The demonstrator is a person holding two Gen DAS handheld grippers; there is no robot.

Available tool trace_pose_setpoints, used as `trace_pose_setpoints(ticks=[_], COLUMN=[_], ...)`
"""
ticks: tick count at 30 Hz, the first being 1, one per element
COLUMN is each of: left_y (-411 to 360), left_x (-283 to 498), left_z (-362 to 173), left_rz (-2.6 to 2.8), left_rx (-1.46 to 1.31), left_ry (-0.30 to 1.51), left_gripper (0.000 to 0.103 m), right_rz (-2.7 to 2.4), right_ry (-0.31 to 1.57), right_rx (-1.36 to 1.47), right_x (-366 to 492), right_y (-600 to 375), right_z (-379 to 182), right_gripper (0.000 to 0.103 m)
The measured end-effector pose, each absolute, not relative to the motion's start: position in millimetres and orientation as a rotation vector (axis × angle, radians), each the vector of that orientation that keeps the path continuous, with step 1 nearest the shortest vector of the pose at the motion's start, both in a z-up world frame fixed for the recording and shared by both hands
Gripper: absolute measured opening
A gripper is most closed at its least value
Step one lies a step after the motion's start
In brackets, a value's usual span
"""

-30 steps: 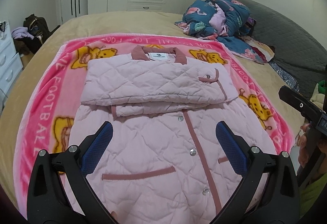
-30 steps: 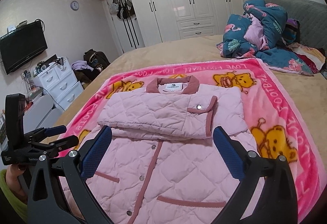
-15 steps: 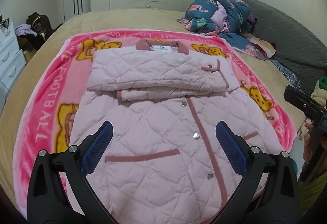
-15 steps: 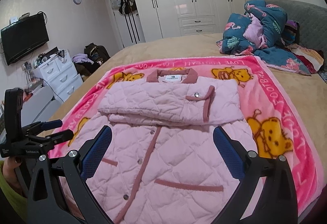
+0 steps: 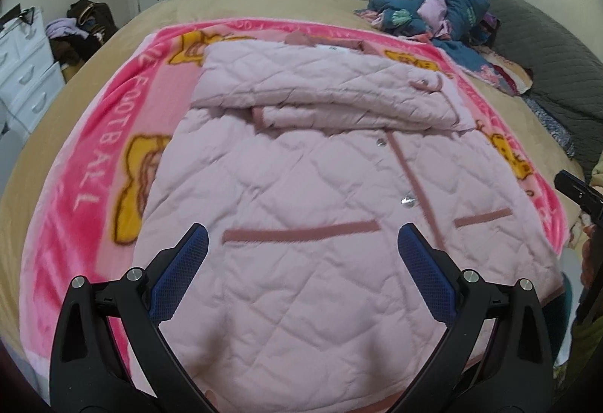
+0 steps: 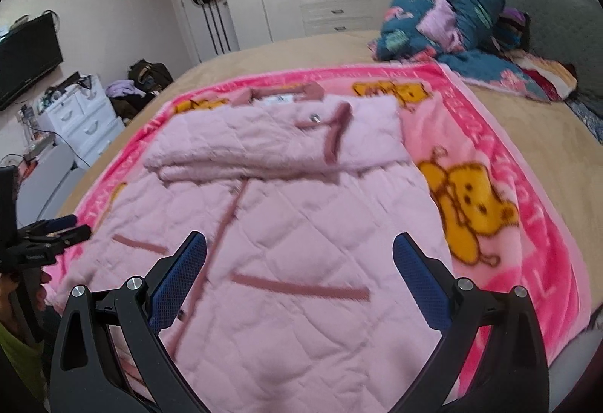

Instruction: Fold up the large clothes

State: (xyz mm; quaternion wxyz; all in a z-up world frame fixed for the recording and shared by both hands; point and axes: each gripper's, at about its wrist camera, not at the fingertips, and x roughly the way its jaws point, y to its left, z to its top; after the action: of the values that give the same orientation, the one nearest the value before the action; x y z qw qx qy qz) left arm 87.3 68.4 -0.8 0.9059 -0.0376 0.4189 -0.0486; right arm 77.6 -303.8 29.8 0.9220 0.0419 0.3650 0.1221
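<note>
**Sleeves in, hem fold to come**

The jacket [image 5: 320, 224] lies buttoned on the blanket [image 5: 94, 164], directly ahead of both tools. Its sleeves are already folded across the chest, beyond the fingertips. The left gripper [image 5: 301, 262] and right gripper [image 6: 299, 262] hang wide apart and empty over the lower half. Bringing the hem up to the collar looks like what remains.

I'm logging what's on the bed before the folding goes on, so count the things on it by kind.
Jacket: 1
Blanket: 1
Pile of bedding: 1
Hand-held grippers, left hand-held gripper and right hand-held gripper, both open above the jacket: 2
Total: 5
</note>
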Motion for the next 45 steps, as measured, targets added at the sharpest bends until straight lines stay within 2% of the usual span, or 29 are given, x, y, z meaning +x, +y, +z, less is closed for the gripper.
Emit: trace_pose_setpoints(ticks=[16,27,34,38,43,45], left_y=[122,156,159,151,144,143], left_x=[57,33,26,23,24,23], left_z=[-46,-80,-87,-86,-79,-77], left_rz=[0.050,0.042,0.015,0.005,-0.012,-0.015], left_rx=[-0.058,-0.191,-0.268,-0.258,-0.230,-0.219], left_ry=[0.975,1.079,1.083,1.075,1.062,1.059], left_gripper=[0.095,0.095,0.094,0.082,0.057,0.053], right_rz=[0.169,0.180,0.194,0.207,0.230,0.247], right_ry=[0.872,0.973,1.023,1.048,1.101,1.112], right_rx=[0.117,0.118,0.125,0.140,0.137,0.142], right_x=[64,49,38,29,19,16], right_y=[-357,-373,-380,-387,-387,-386], right_z=[-21,-42,-49,-52,-61,-64], right_gripper=[0.099,0.099,0.099,0.099,0.099,0.099])
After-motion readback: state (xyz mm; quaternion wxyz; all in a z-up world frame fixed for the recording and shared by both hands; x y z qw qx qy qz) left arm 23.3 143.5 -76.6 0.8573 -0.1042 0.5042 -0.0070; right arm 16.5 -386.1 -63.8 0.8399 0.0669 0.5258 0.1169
